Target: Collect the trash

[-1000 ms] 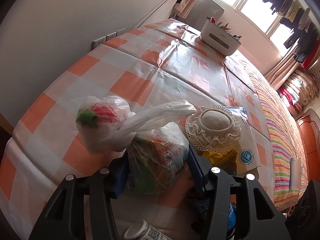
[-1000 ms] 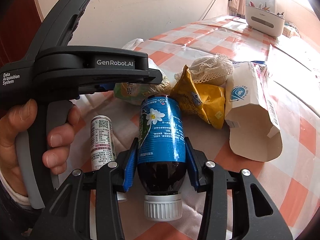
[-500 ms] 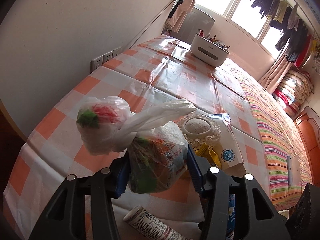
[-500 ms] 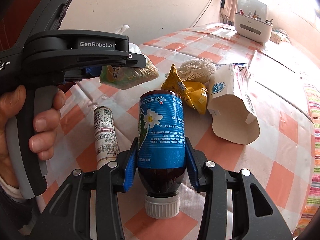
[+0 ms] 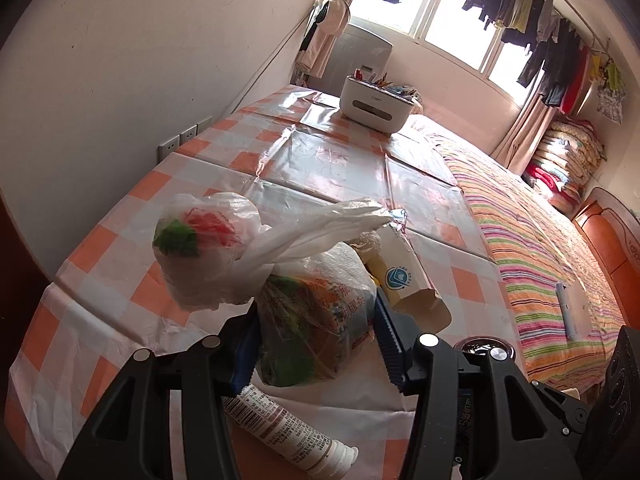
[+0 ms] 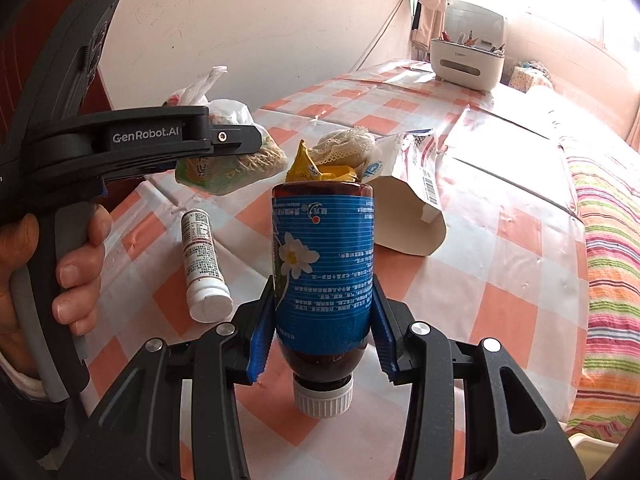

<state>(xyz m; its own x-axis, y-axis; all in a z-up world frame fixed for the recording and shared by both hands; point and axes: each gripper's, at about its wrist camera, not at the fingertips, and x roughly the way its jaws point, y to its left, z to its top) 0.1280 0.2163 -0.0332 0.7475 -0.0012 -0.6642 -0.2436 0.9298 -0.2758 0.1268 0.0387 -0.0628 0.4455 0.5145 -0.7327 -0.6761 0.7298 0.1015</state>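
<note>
My left gripper (image 5: 314, 344) is shut on a tied clear plastic bag of rubbish (image 5: 316, 320), lifted off the checked tablecloth (image 5: 120, 240); its white knotted handles (image 5: 224, 248) stick up to the left. From the right wrist view the same bag (image 6: 224, 164) hangs under the left gripper. My right gripper (image 6: 322, 332) is shut on a brown bottle with a blue label (image 6: 324, 264), held cap-down above the table. A small white tube bottle (image 6: 202, 260) lies on the cloth, also the tube bottle (image 5: 288, 436) below the bag.
A yellow snack wrapper (image 6: 316, 168), a lace-edged round pad (image 6: 348, 146) and an open paper bag (image 6: 408, 208) lie together mid-table. A white organiser box (image 5: 374, 106) stands at the far end. A striped bedcover (image 5: 532, 256) lies to the right. A person's hand (image 6: 60, 264) holds the left gripper.
Both grippers have risen and drawn back from the table with their loads. The tube bottle and paper bag now show further below and away.
</note>
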